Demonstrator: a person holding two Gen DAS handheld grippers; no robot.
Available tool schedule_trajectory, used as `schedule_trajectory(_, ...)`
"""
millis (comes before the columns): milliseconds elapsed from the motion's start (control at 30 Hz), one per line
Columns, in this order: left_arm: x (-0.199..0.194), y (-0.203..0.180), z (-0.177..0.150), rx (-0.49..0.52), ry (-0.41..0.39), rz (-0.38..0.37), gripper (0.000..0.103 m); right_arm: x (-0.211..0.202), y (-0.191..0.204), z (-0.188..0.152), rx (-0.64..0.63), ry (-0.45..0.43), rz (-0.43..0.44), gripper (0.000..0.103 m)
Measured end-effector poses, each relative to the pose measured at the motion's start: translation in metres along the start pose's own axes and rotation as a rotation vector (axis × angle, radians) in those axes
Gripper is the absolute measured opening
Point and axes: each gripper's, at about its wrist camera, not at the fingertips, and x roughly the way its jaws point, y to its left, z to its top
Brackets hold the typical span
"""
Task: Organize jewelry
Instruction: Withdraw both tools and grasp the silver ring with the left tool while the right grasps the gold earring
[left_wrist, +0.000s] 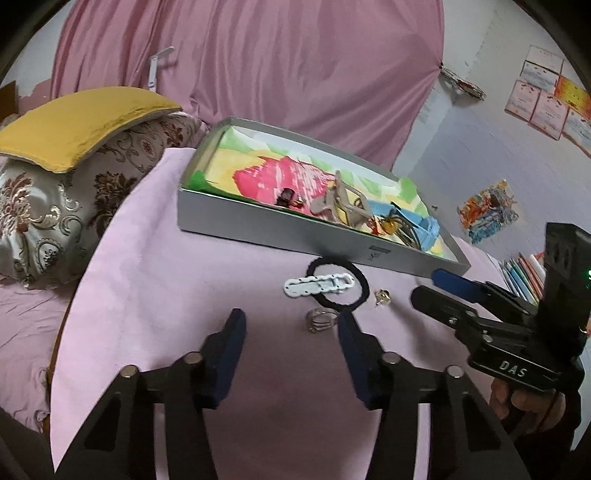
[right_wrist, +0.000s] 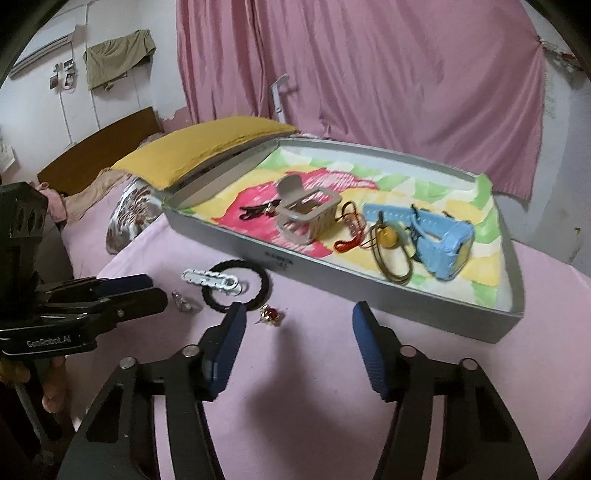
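Two hand-held grippers, left (left_wrist: 291, 325) and right (right_wrist: 297, 317), we hold spread apart over the pink-clothed table (right_wrist: 314, 369), near the white scalloped hair clip (left_wrist: 318, 285).

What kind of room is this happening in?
Most likely a bedroom at home: a wooden headboard, a patterned pillow under a yellow cushion, and a pink curtain behind.

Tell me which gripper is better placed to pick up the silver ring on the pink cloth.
Probably left. The left gripper is open with the silver ring just ahead, beside its right finger. The right gripper, also open, sits nearer the red-and-gold earring.
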Motion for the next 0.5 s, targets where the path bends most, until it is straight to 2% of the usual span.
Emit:
schedule_trajectory(33,0.001,-0.001,0.0,0.003,0.006,-0.004,0.04,0.002,0.001,0.0,-0.003,0.011,0.009,0.039)
schedule_trajectory(133,0.004,-0.004,0.001,0.017,0.019,-0.017,0.034,0.008,0.003,0.0,-0.014,0.037,0.03,0.037)
schedule_trajectory(333,0.01,-0.013,0.003,0.05,0.038,-0.01,0.03,0.016,0.007,0.003,-0.022,0.061,0.055,0.033)
schedule_trajectory(400,0.013,-0.013,0.005,0.055,0.044,-0.008,0.029,0.019,0.005,0.004,-0.019,0.073,0.064,0.027)
schedule_trajectory(500,0.014,-0.015,0.005,0.063,0.047,-0.003,0.026,0.022,0.005,0.005,-0.014,0.085,0.075,0.027)
